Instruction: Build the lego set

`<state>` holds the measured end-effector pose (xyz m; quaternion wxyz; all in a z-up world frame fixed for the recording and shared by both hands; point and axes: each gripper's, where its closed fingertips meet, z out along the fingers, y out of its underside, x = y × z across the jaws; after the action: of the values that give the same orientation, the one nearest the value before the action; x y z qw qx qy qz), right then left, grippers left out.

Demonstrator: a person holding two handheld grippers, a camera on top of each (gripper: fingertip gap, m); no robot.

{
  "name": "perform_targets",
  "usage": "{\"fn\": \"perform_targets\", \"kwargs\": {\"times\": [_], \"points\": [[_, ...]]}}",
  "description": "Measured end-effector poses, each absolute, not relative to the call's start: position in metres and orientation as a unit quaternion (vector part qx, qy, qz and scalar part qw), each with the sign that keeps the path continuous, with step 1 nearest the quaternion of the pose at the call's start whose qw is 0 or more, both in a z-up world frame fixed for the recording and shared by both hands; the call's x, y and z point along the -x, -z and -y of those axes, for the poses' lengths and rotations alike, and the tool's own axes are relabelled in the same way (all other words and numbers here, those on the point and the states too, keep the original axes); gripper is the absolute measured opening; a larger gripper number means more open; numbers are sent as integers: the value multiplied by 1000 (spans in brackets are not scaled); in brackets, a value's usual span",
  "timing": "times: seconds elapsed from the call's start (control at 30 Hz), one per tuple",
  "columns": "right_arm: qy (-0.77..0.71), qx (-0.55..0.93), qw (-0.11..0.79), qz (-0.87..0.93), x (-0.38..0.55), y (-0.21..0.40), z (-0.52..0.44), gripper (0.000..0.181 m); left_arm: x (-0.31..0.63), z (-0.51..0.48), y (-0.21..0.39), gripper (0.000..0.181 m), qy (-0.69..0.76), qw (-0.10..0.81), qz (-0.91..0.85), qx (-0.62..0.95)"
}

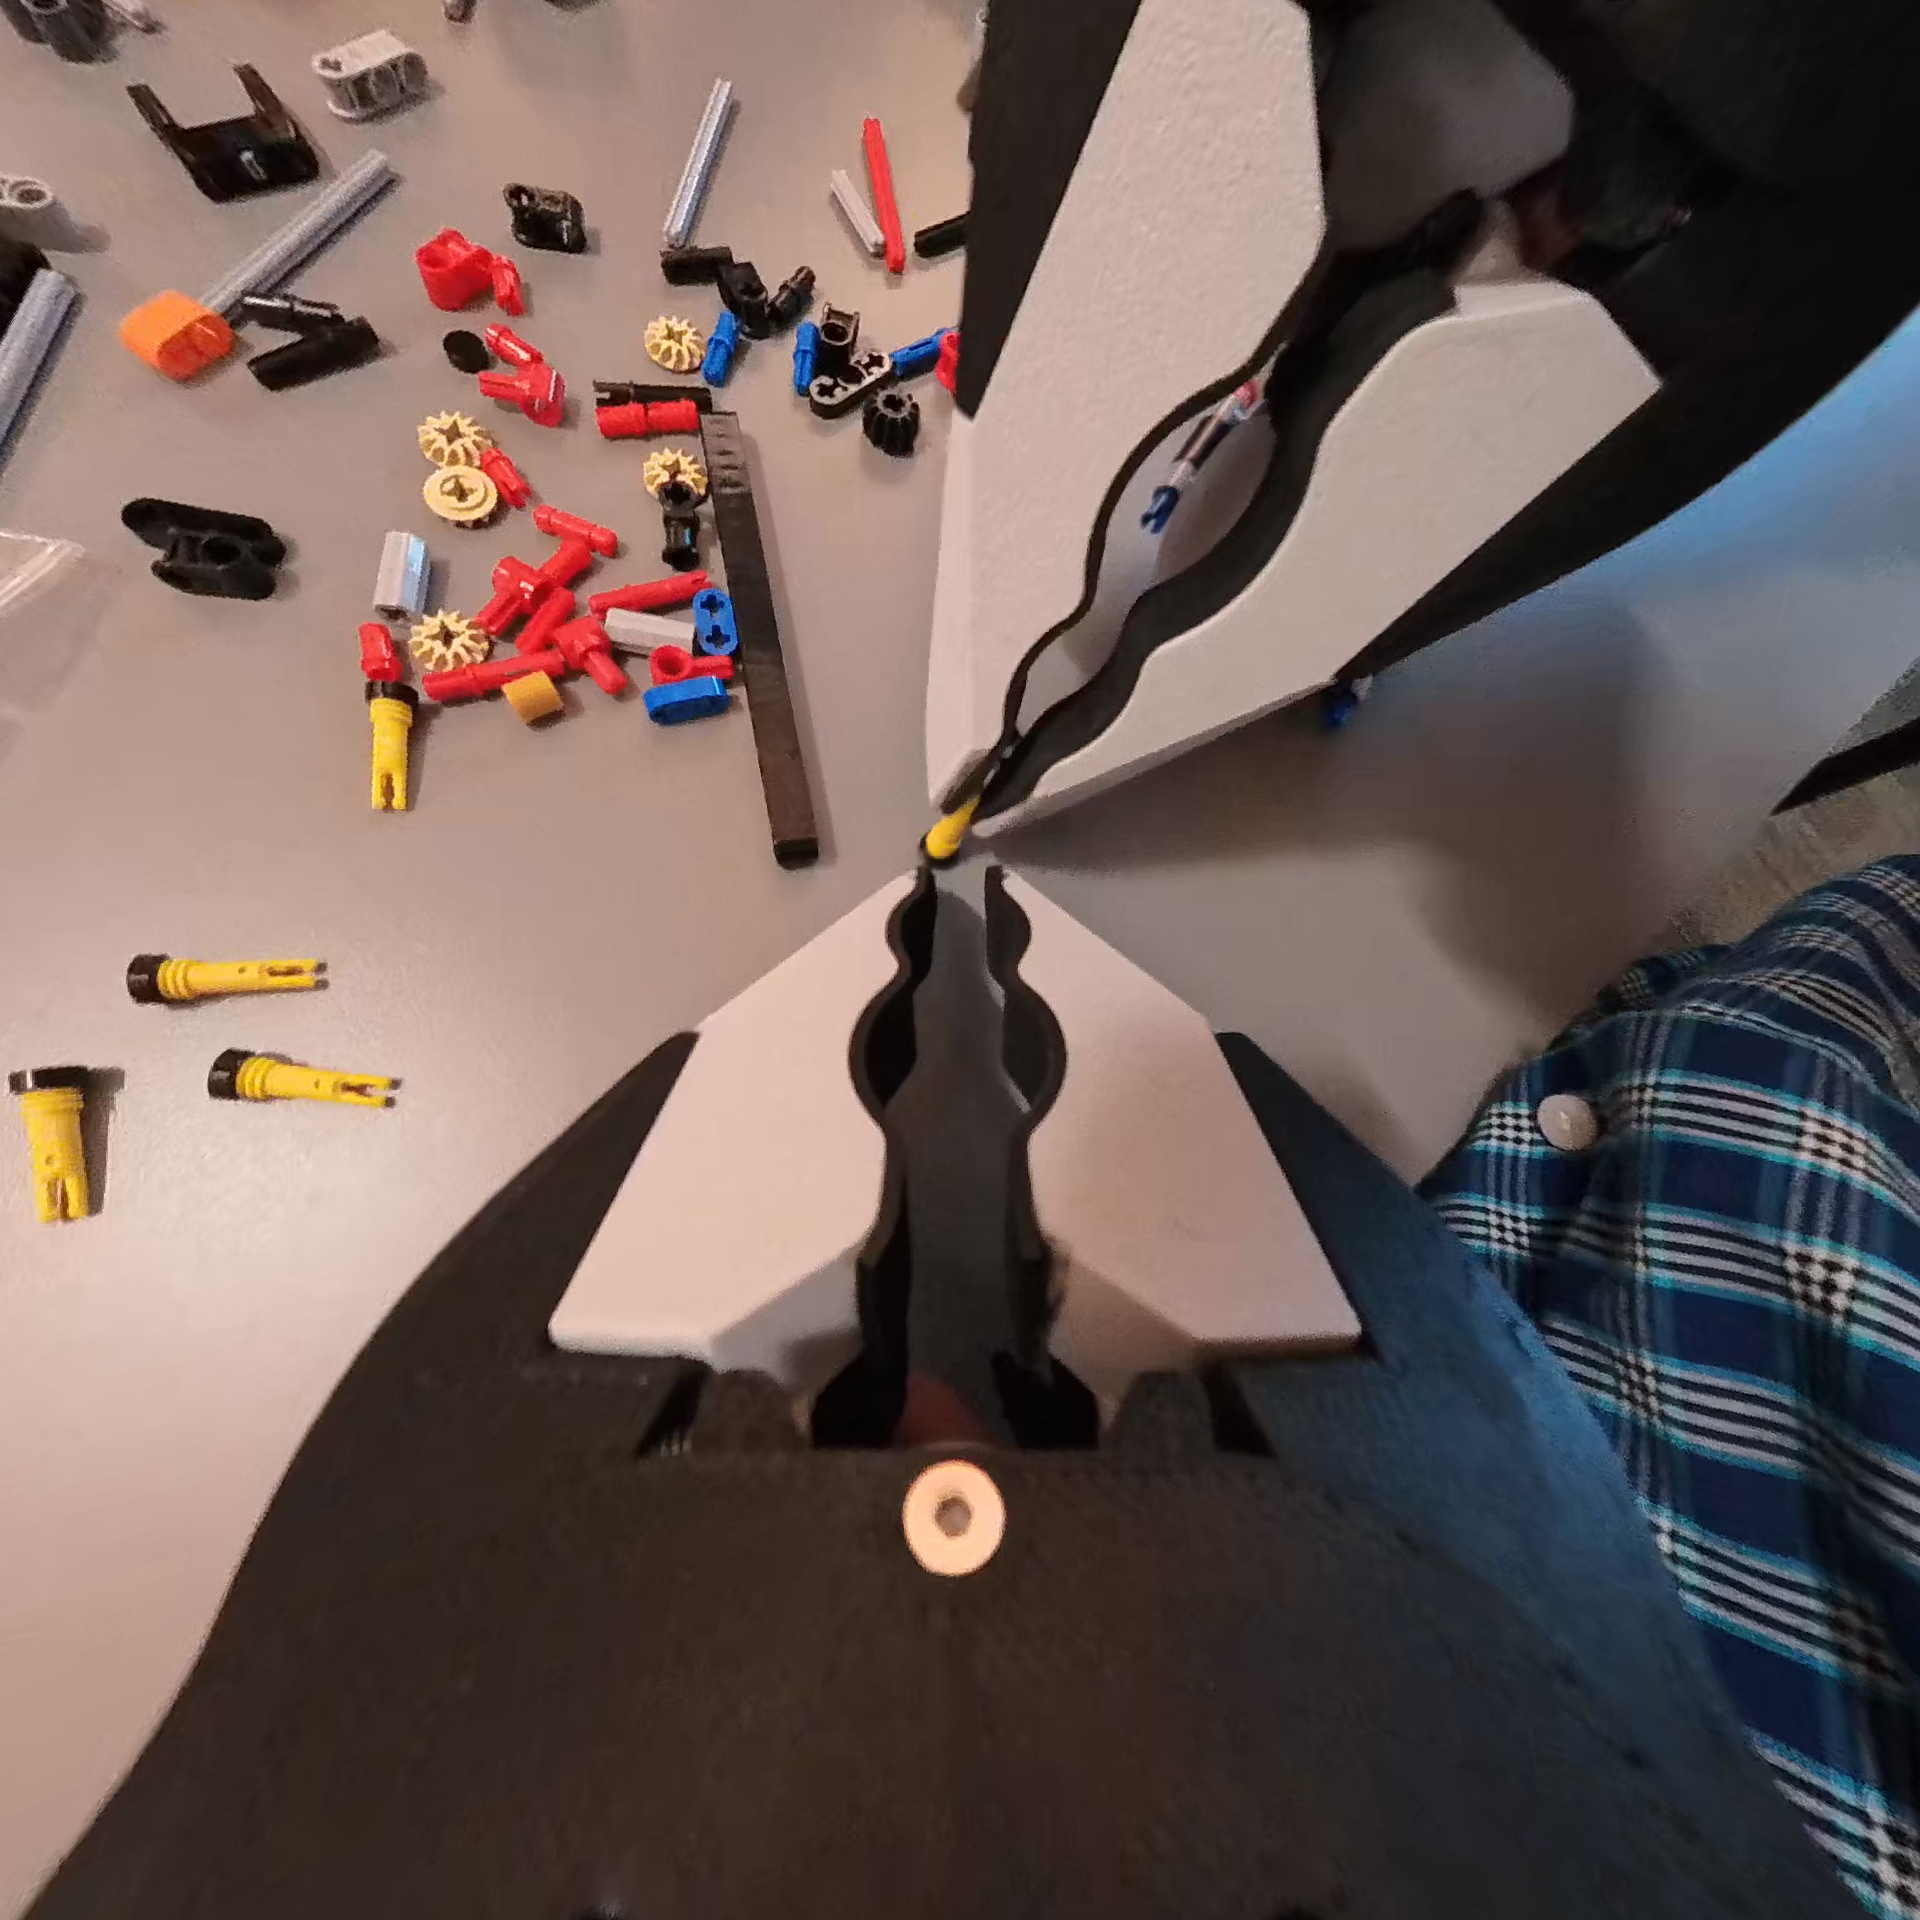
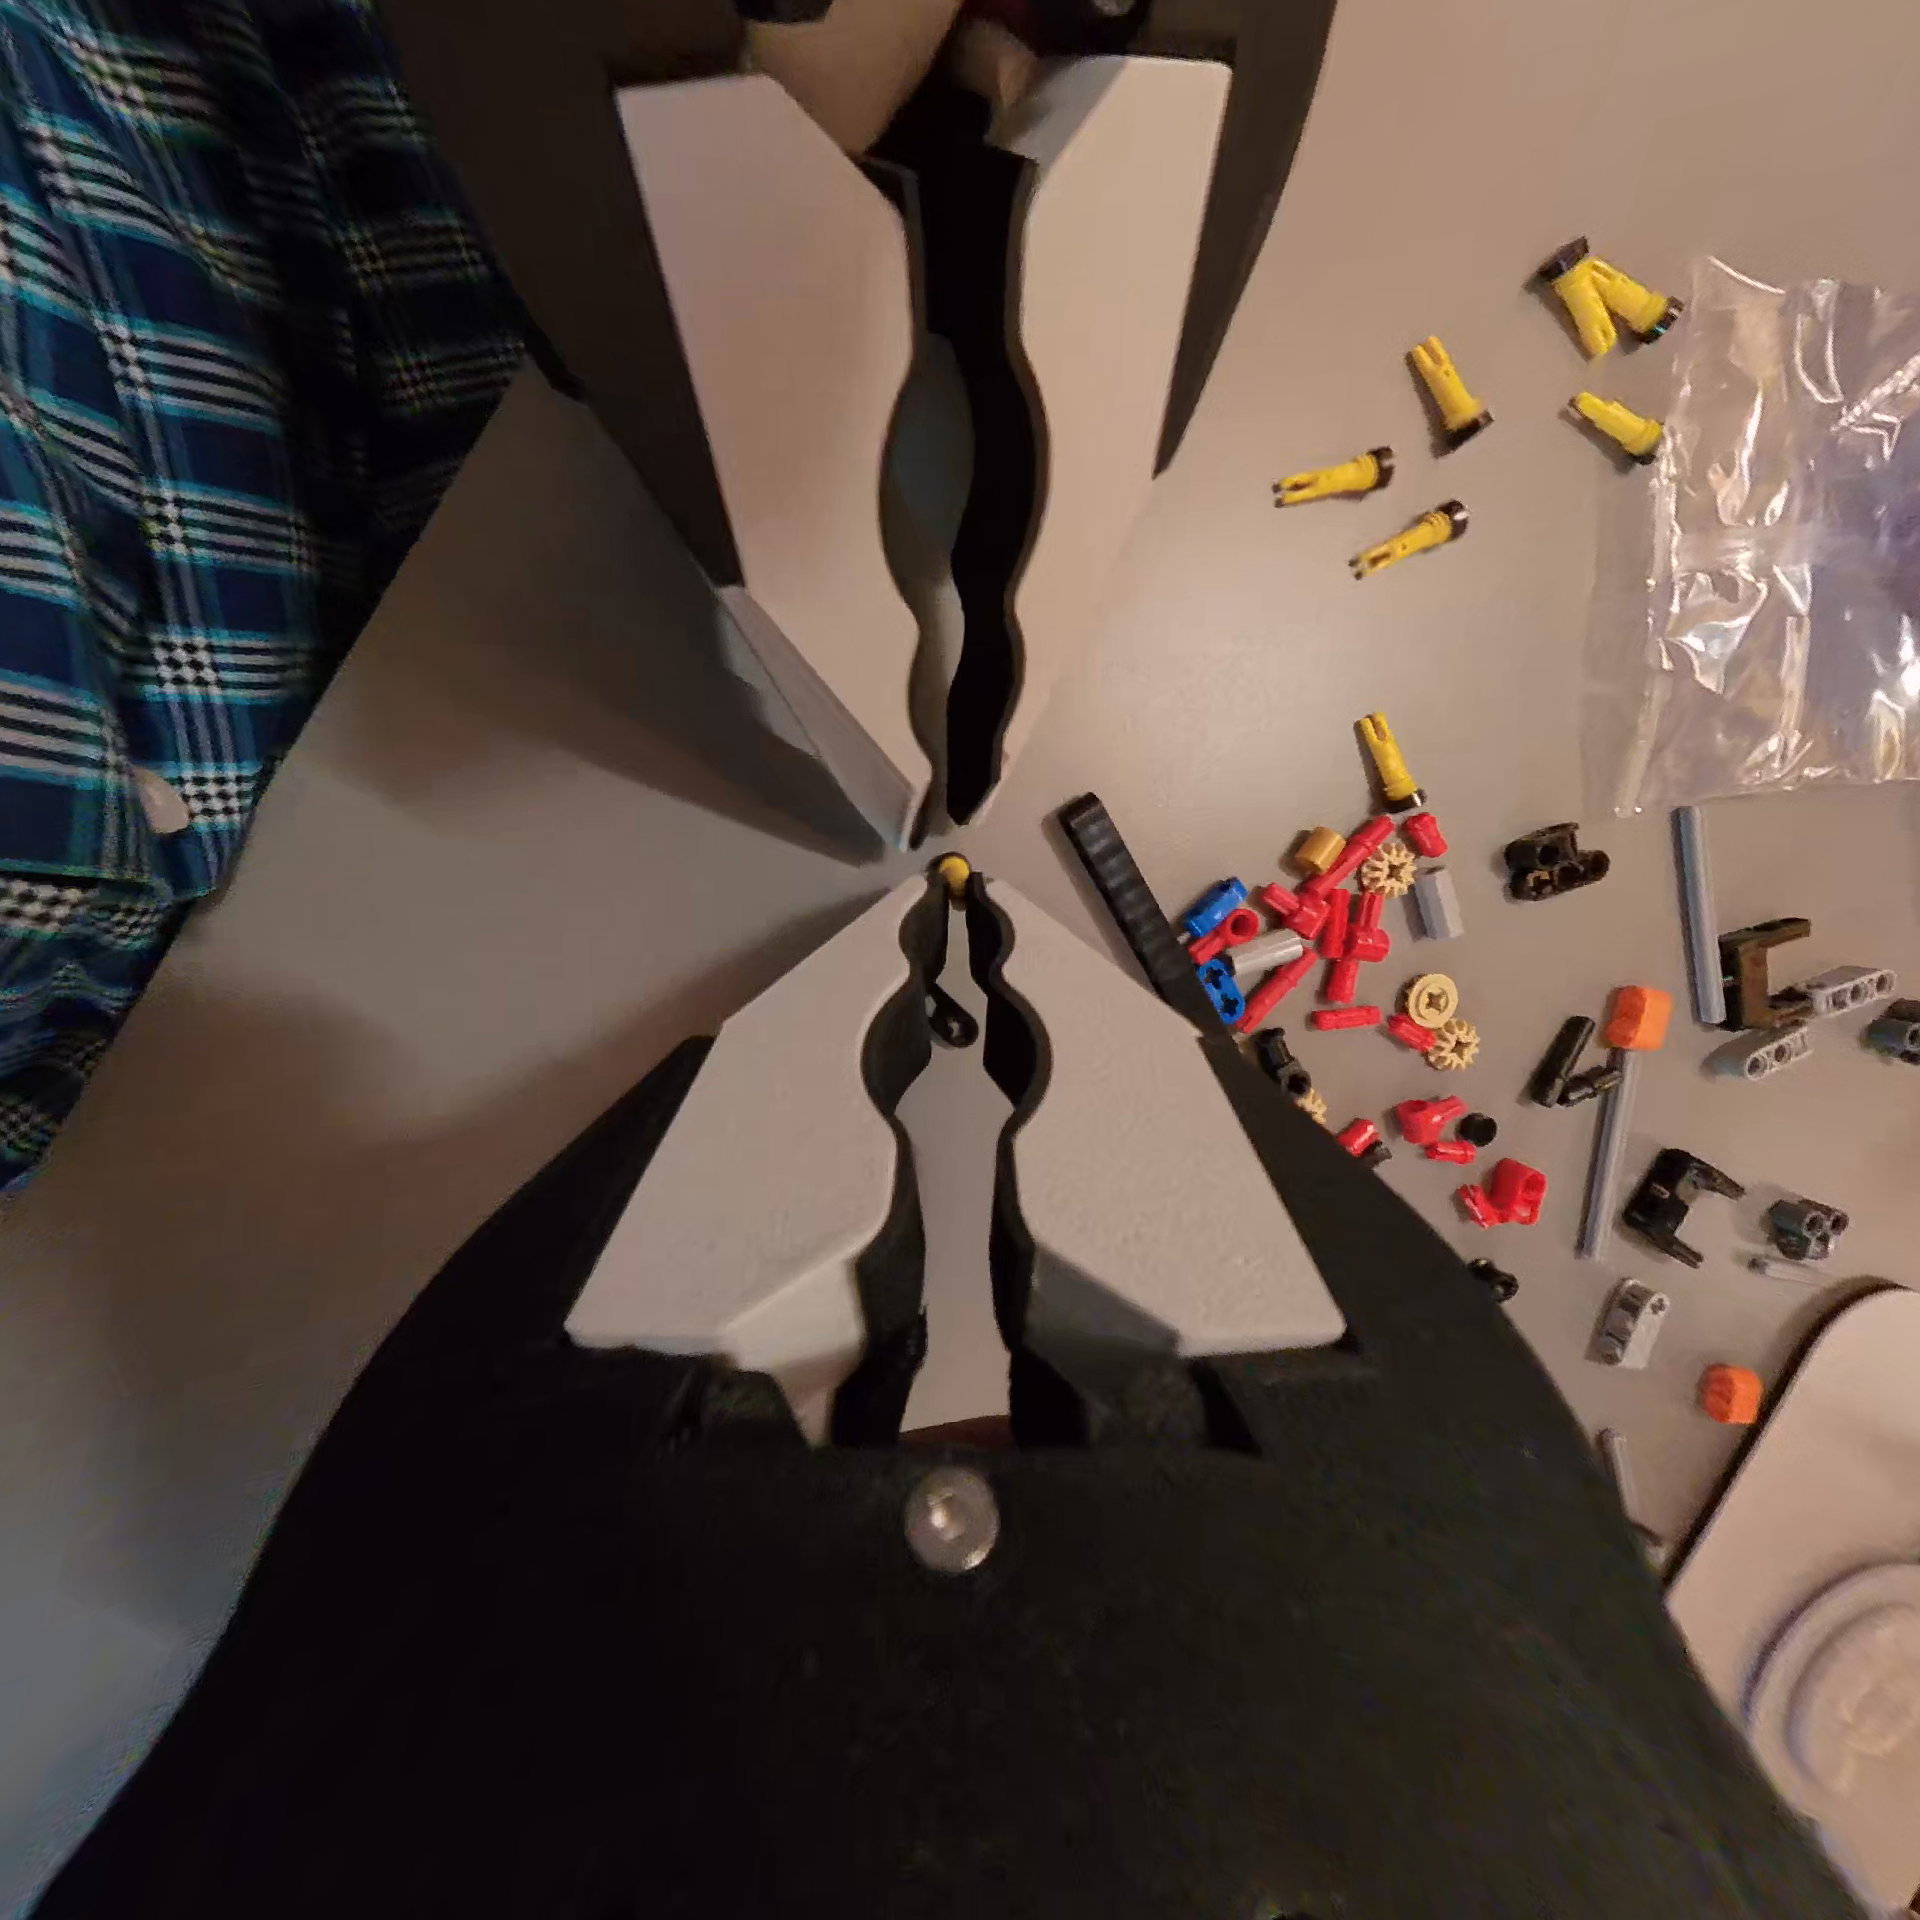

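My right gripper (image 2: 951,885) is shut on a small yellow pin (image 2: 950,869), which pokes out past its fingertips. In the left wrist view the right gripper (image 1: 964,819) reaches in from the upper right, with the yellow pin (image 1: 950,834) at its tip. My left gripper (image 1: 957,881) points at that pin tip to tip, just short of it. Its jaws stand a narrow gap apart with nothing between them. It also shows in the right wrist view (image 2: 938,829), coming in from the top. Both grippers hover above the grey table (image 1: 582,1039).
Loose parts lie on the table: a red and blue pile (image 1: 561,613), a long black beam (image 1: 758,634), several yellow pins (image 1: 223,977) (image 2: 1335,478). A clear plastic bag (image 2: 1787,540) and a white tray (image 2: 1808,1558) lie to the right. A plaid sleeve (image 1: 1714,1299) is close by.
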<state>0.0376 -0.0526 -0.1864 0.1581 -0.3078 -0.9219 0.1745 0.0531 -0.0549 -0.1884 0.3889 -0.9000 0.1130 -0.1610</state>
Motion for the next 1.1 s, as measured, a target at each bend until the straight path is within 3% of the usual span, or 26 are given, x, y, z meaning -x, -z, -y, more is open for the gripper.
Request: {"fn": "perform_targets", "kwargs": {"times": [0.57, 1.1], "points": [[-82, 252, 160, 951, -39, 186, 63, 1, -51, 60, 194, 0, 185, 366, -92, 908], [-184, 317, 127, 922, -43, 185, 56, 2, -46, 52, 192, 3, 177, 372, -100, 905]]}}
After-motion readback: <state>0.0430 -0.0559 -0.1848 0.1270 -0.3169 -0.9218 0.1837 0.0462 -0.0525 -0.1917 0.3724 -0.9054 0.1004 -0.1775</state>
